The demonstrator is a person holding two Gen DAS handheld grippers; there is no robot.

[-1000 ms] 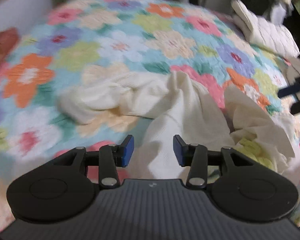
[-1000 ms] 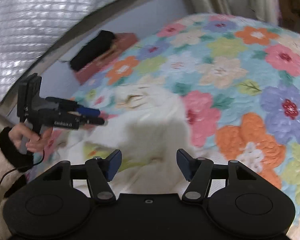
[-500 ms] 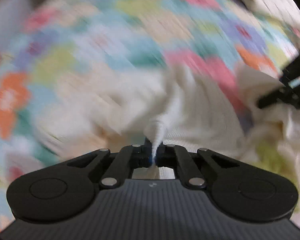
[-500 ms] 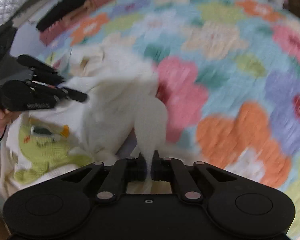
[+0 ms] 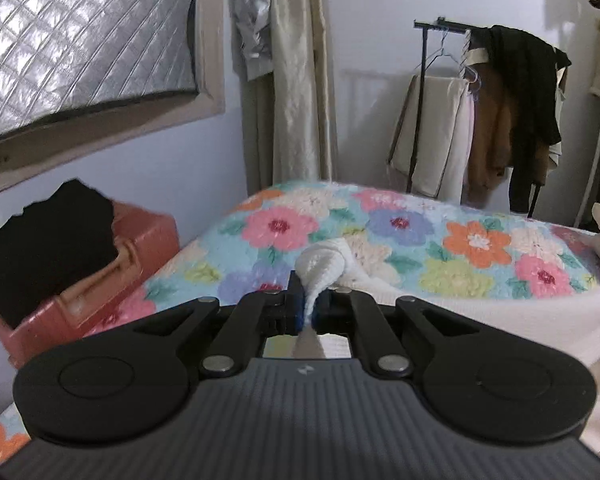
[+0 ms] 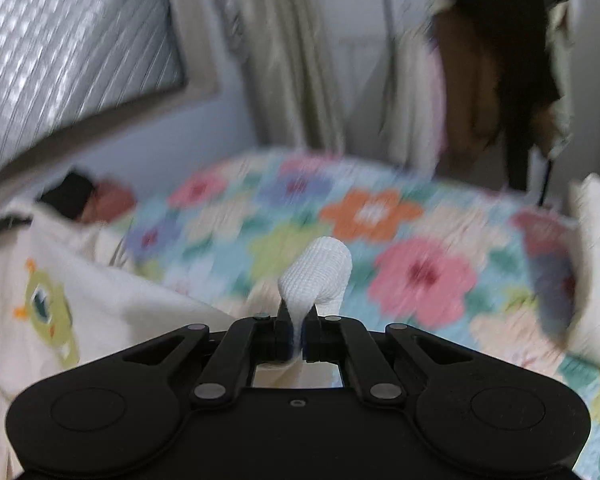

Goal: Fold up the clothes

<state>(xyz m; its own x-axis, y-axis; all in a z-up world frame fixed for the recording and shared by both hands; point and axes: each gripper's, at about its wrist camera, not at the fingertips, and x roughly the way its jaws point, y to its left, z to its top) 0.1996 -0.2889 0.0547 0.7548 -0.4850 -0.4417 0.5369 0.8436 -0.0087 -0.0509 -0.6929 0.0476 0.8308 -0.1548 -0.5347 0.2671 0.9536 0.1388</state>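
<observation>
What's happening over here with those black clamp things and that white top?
A person is folding laundry with two hand-held tools. The left gripper and the right gripper are each shut on a pinch of the same cream knitted garment with a green monster print, holding it up above the bed's flower-patterned quilt. No fold is made yet.

Bed (image 5: 400, 224) under floral quilt as landmark, pale lilac wall (image 5: 172, 168) behind it, quilted silver window cover (image 5: 80, 28) upper left, cream curtain (image 5: 296, 80) at its head, clothes rack (image 5: 424, 92) beyond, red-brown case (image 5: 112, 272) left.
</observation>
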